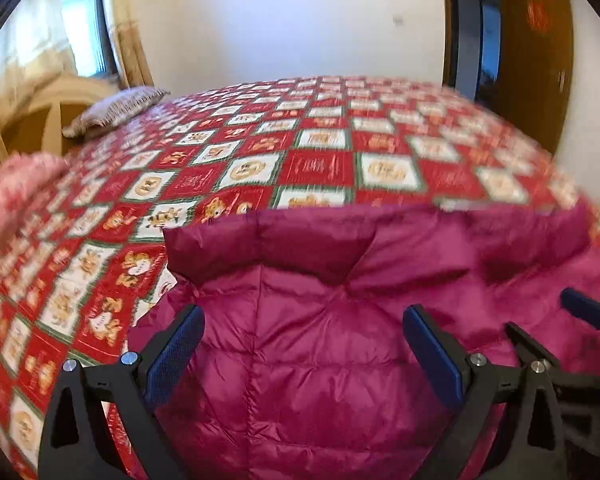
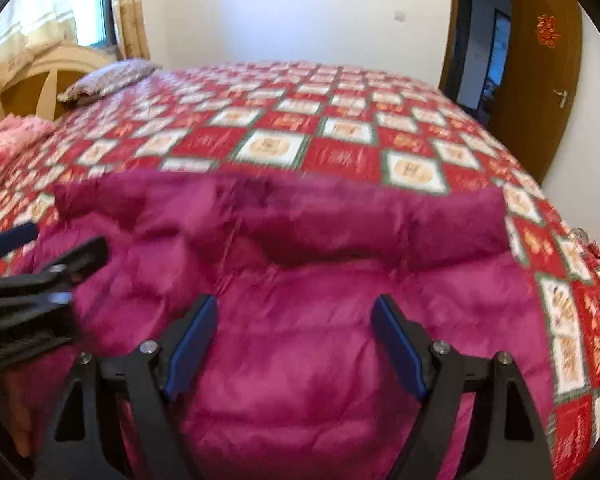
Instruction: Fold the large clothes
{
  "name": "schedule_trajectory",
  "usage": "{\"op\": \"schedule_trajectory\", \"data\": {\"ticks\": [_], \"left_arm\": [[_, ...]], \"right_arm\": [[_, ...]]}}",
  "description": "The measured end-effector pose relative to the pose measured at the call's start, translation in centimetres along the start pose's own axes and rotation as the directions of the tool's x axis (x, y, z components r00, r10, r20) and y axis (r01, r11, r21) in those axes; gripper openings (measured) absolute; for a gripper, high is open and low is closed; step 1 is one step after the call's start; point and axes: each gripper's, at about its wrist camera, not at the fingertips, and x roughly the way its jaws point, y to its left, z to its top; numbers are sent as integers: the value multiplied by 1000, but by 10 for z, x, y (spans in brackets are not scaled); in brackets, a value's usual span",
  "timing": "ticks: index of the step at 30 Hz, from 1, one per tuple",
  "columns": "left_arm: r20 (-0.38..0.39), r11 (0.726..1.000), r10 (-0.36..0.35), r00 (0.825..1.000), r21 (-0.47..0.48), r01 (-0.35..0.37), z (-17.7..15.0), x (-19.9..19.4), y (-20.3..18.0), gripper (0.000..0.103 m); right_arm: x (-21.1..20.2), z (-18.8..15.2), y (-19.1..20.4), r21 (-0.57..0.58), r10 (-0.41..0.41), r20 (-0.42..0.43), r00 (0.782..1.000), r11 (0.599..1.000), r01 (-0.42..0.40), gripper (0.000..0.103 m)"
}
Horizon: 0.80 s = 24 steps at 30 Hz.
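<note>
Magenta quilted puffer jacket (image 1: 320, 344) lies spread on the bed's red-and-white checked patchwork quilt (image 1: 308, 168), directly beneath and ahead of both grippers. Left gripper (image 1: 304, 344) fingers wide apart, holding nothing. Right gripper (image 2: 292, 340) likewise spread, empty, just beside the left.

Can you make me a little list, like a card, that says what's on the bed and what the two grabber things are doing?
Garment: magenta puffy jacket, lying spread out on the bed
Bed cover: red and white checkered quilt
Left gripper: open, over the jacket, holding nothing
Right gripper: open, over the jacket, holding nothing
Pillows: grey pillow and pink pillow at the head end
Door: brown, standing open
Folding: cannot tell how far along
</note>
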Motion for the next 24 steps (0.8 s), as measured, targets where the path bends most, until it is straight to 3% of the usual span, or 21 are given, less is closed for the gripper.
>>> {"op": "schedule_trajectory", "data": {"ticks": [2,10,19,21,24], "left_arm": [[-33,998,55,998,26,-54,-6,15,-3,100],[-49,998,9,999,-59,-12,-15,28,12,100],[-71,998,10,997,-63,-14,-14,33,12,102],[-74,997,32,997,-72,-37,-13,20,18,102],[18,991,116,993,-68,-114,-24,-31,32,102]], "right_arm": [[10,-7,2,-3,-14,-12,1000,1000,14,83],[23,-10,6,-15,-33,-32,999,999,32,90],[25,-12,4,-9,-36,-36,999,999,36,92],[20,-13,4,-13,-33,-42,999,999,33,91],[-12,-25,5,-11,-51,-5,999,999,51,90]]}}
